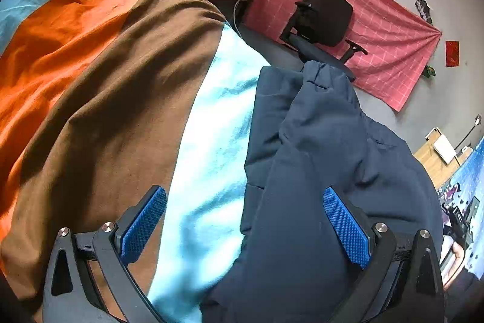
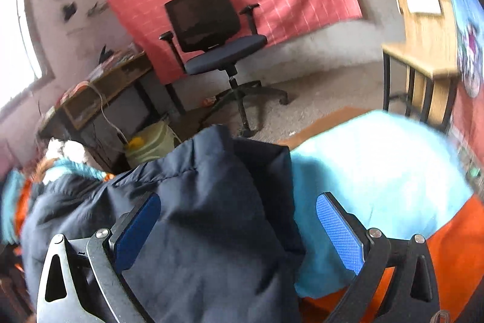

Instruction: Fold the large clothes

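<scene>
The left gripper (image 1: 245,229) was held wide open, with nothing between its blue pads. In the left wrist view, the navy jacket (image 1: 326,171) was seen under its right pad and ran on toward 1 o'clock, ending in a bunched cuff near the black chair (image 1: 326,14). So the jacket's long line was laid from the gripper out to 1 o'clock, along the edge of the bed. At 11 o'clock only the striped bed cover (image 1: 121,87) was found, brown then orange.

The right gripper (image 2: 239,229) was also held wide open and gripped nothing. In the right wrist view, which was blurred, the jacket (image 2: 211,217) was spread under its left pad and reached up to 12 o'clock. The blue stripe of the cover (image 2: 378,171) was seen at 2 o'clock.

Both grippers were close above the jacket. It could not be told which one was nearer.
</scene>
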